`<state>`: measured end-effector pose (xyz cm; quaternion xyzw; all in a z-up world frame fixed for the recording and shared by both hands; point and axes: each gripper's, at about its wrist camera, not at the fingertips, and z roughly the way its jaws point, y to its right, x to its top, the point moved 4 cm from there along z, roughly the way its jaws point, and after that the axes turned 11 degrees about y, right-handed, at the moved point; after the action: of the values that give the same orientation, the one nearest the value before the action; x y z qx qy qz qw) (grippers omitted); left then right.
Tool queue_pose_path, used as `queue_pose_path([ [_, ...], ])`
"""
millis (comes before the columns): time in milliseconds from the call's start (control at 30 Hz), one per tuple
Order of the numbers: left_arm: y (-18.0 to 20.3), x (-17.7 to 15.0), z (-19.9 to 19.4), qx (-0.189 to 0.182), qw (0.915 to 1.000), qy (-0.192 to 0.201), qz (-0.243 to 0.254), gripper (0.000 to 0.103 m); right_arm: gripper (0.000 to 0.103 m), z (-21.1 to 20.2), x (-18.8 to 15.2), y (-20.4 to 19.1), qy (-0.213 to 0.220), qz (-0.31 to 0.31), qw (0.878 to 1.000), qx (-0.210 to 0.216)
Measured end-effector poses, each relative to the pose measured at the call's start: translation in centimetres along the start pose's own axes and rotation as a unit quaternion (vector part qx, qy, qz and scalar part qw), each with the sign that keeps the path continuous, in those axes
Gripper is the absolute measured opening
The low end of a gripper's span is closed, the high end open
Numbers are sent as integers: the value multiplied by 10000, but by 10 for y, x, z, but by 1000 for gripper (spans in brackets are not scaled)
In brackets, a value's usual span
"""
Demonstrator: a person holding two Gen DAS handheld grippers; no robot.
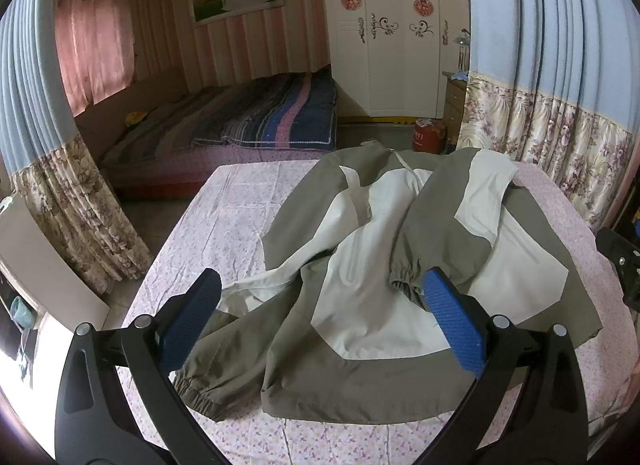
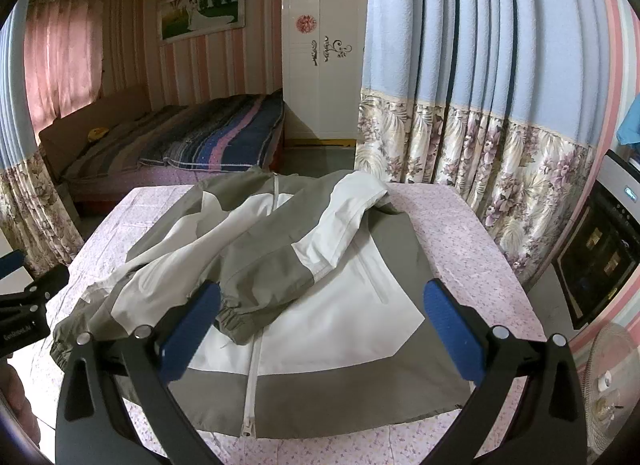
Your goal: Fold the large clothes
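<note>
Olive-and-white jacket (image 1: 384,277), front up, zipper closed, spread on table (image 1: 224,225) under a pink floral cloth; both sleeves folded across the chest, elastic cuffs gathered. One cuff lies at the near left edge of the table, the other at mid-chest.

Listed left to right, left wrist view:
- Floral curtain (image 1: 76,221), blue above, hanging beside the table's left side.
- Bed (image 1: 248,121) with striped quilt, beyond the table, well apart.
- White wardrobe (image 1: 396,45) with red roundels, against the far wall.
- Red canister (image 1: 428,135) on the floor behind the jacket collar.
- Second curtain (image 1: 560,97), close behind the table's right far corner.

Left gripper (image 1: 320,305): jaws spread wide, nothing held, hovering above the jacket's left half.

Right gripper (image 2: 320,305): jaws likewise wide apart and empty, over the lower front with the mid-chest cuff near its left pad (image 2: 192,329).

Right wrist view, far right: black-fronted appliance (image 2: 600,265), then fan (image 2: 608,381) below it, both beside the table.
</note>
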<state>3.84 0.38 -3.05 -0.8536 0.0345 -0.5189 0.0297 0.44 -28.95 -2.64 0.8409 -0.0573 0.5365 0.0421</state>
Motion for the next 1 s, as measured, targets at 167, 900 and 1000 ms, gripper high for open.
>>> queue_pose_path([
  [167, 0, 1, 0, 16, 10000, 8, -2, 100, 101, 0, 0, 0, -8, 12, 10000, 8],
  [900, -3, 6, 3, 69, 10000, 38, -38, 100, 101, 4, 0, -3, -32, -5, 10000, 16],
  [1000, -3, 6, 3, 63, 10000, 34, -29, 100, 101, 4, 0, -4, -27, -8, 10000, 22],
])
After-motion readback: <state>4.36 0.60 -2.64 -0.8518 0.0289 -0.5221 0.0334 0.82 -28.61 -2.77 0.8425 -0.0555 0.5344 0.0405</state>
